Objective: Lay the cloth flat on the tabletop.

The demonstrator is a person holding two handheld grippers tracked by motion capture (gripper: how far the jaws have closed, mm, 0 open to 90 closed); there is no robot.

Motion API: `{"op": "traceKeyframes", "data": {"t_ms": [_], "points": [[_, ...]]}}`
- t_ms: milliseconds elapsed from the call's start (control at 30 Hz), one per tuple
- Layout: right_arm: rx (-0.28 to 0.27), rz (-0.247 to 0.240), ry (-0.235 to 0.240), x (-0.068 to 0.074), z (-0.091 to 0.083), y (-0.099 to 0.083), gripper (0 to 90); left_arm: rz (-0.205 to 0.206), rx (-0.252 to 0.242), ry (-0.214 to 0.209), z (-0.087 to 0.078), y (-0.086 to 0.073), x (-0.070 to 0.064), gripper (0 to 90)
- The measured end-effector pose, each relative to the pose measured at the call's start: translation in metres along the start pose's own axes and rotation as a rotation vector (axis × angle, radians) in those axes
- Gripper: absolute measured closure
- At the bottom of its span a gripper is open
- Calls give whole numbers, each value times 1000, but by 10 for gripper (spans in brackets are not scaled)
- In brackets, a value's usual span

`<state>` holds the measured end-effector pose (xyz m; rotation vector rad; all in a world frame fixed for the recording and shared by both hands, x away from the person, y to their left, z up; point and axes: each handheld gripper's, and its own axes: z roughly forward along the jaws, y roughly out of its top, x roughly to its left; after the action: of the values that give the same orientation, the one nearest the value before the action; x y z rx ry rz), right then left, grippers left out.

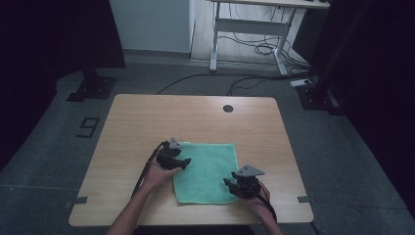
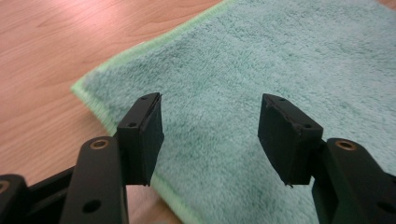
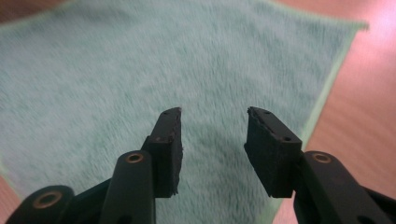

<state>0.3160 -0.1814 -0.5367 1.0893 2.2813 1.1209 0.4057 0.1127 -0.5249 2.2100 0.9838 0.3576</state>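
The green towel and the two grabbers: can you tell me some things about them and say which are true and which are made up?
1. The green towel lies flat on the wooden table. True.
2. The left gripper is clamped shut on the towel. False: its jaws stand apart with towel showing between them.
3. The right gripper has its jaws open above the towel. True.
4. The towel is red. False: it is green with a lighter green edge.
5. In the high view, the left gripper is at the towel's left edge and the right gripper near its near right corner. True.
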Motion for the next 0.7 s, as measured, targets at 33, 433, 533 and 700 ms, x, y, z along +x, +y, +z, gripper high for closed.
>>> {"op": "traceKeyframes", "data": {"t_ms": [33,433,533,700], "points": [[-7,-2,3,0,0,3,538,-4,5,4,3,2,2,405],[44,-10,27,-2,37,20,502,-26,35,22,25,19,23,419],[53,-13,11,-2,39,20,501,-21,57,26,34,21,26,418],[69,17,-2,-6,44,20,500,-21,55,26,42,29,31,417]]}}
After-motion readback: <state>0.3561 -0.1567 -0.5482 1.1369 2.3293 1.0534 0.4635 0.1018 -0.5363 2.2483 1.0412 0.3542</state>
